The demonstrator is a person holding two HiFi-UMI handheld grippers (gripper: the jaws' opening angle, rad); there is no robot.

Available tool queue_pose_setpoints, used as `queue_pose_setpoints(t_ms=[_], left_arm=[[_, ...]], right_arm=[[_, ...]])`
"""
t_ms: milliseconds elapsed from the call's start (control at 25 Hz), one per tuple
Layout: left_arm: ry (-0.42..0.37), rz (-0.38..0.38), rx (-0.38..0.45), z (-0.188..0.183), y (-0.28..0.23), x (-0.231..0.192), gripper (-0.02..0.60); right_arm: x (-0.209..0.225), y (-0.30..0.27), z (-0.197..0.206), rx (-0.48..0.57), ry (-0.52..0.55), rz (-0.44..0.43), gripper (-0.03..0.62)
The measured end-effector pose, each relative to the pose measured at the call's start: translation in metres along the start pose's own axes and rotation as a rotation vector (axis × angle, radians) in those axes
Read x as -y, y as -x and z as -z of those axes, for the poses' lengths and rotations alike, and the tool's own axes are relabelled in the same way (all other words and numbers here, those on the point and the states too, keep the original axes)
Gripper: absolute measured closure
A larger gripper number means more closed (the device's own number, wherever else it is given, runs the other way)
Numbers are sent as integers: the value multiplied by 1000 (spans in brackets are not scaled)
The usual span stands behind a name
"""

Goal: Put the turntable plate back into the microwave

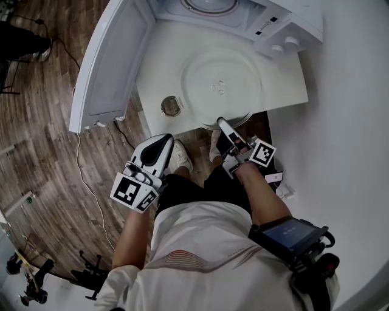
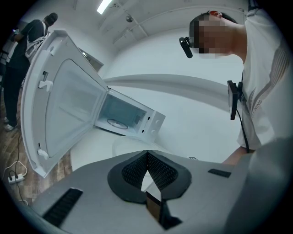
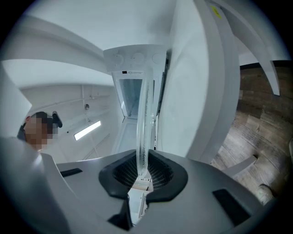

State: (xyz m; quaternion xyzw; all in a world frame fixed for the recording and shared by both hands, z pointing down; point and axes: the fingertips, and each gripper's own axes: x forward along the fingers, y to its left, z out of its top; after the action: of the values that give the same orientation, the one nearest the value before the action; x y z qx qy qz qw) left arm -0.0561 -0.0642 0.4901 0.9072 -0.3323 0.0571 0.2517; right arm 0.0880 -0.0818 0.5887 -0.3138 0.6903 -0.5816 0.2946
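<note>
Turntable plate (image 1: 222, 85) sits on the white table (image 1: 159, 67) just in front of the open microwave (image 1: 243, 13), its near rim at the table's front edge. Our right gripper (image 1: 223, 126) has its 2 jaws clamped on that rim. Our left gripper (image 1: 159, 146) is back from the table, jaws together, empty.
</note>
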Motion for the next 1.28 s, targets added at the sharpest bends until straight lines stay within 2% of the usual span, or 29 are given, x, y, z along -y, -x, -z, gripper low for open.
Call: queue_pose_setpoints(t_ms=[280, 640, 960, 1280], left_arm=[[-36, 31, 44, -19, 8, -2, 571], [-74, 61, 76, -42, 27, -9, 571], [-89, 50, 106, -74, -4, -24, 571], [-96, 22, 112, -78, 7, -20, 571]], right_arm=[[-39, -28, -11, 55, 13, -50, 559], [-69, -55, -18, 116, 38, -39, 559], [-71, -91, -48, 79, 49, -39, 557], [-78, -110, -50, 67, 47, -64, 556]])
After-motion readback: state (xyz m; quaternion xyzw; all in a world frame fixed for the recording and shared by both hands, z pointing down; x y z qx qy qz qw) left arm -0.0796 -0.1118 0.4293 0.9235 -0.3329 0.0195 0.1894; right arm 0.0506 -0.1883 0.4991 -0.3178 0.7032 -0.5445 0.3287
